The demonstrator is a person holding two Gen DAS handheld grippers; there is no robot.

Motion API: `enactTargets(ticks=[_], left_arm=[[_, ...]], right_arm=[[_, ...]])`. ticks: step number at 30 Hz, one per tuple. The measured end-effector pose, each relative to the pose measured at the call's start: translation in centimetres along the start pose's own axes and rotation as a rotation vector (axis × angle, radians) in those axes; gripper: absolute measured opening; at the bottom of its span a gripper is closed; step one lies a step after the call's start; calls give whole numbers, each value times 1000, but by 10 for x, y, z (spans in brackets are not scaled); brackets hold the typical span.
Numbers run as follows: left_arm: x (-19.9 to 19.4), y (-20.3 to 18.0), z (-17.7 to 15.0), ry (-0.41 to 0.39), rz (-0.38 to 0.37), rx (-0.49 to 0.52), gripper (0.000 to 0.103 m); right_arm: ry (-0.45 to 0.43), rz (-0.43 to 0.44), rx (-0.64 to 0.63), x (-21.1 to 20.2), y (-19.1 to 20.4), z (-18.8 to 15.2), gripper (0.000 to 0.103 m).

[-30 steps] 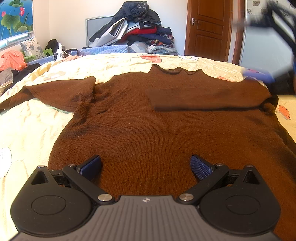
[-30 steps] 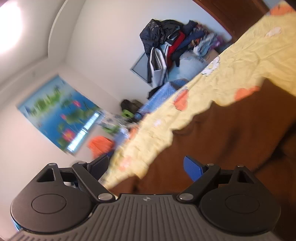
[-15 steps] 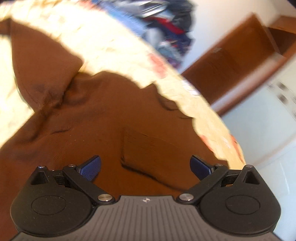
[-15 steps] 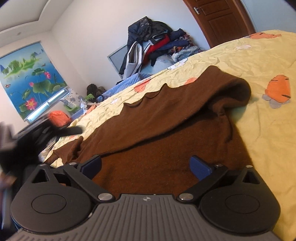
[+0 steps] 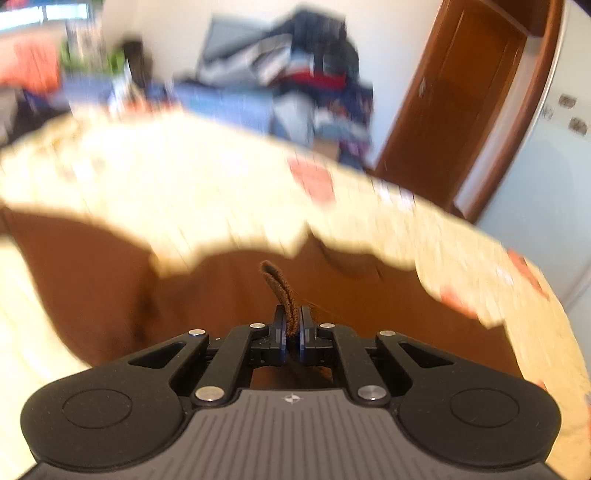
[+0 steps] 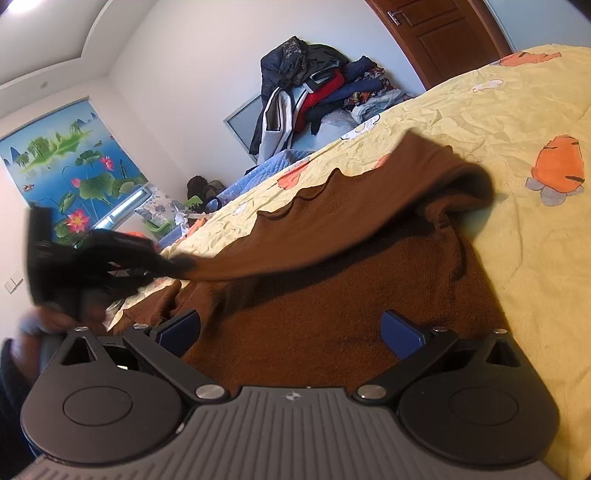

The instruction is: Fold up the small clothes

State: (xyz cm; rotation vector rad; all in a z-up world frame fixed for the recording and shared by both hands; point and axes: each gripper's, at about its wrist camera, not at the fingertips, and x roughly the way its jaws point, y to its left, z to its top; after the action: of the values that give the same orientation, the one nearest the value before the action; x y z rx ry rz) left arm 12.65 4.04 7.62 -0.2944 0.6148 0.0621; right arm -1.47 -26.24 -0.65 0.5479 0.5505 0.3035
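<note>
Brown knit sweater (image 6: 332, 295) lies spread on a bed with a wrinkly yellow quilt (image 6: 517, 122) printed with orange carrots. The left gripper (image 5: 291, 325) is clamped on the sweater's sleeve cuff (image 5: 279, 286), lifting it off the body. The right gripper (image 6: 291, 332) hangs over the sweater, fingers spread wide, holding nothing. Clothes pile (image 6: 314, 85) by the white wall, wooden door (image 6: 443, 33), lotus poster (image 6: 70, 166).

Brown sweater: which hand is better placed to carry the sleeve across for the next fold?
Left. The left tool is already shut on the sleeve cuff of the brown sweater and holds it off the bed. The right tool hangs open over the body, gripping nothing.
</note>
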Motion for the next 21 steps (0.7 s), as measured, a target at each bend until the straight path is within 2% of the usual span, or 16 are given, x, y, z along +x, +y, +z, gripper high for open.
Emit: enactTargets(ticks=[3, 7, 9, 12, 17, 19, 21], left_arm=[[-7, 23, 9, -36, 108, 64, 6], [6, 60, -6, 34, 248, 101, 6], [13, 70, -19, 74, 266, 95, 6], [16, 69, -31, 66, 281, 123, 5], [11, 56, -20, 73, 293, 156, 6], [7, 55, -15, 89, 341, 152, 9], [-9, 55, -10, 44, 409, 123, 11]], right_arm=[[0, 1, 0, 0, 0, 0, 103], [1, 2, -1, 1, 1, 0, 103], [1, 2, -1, 1, 1, 0, 103], [2, -1, -5, 1, 2, 0, 103], [3, -2, -6, 1, 2, 0, 103], [3, -2, -7, 1, 2, 0, 103], [18, -26, -16, 1, 6, 2, 103]])
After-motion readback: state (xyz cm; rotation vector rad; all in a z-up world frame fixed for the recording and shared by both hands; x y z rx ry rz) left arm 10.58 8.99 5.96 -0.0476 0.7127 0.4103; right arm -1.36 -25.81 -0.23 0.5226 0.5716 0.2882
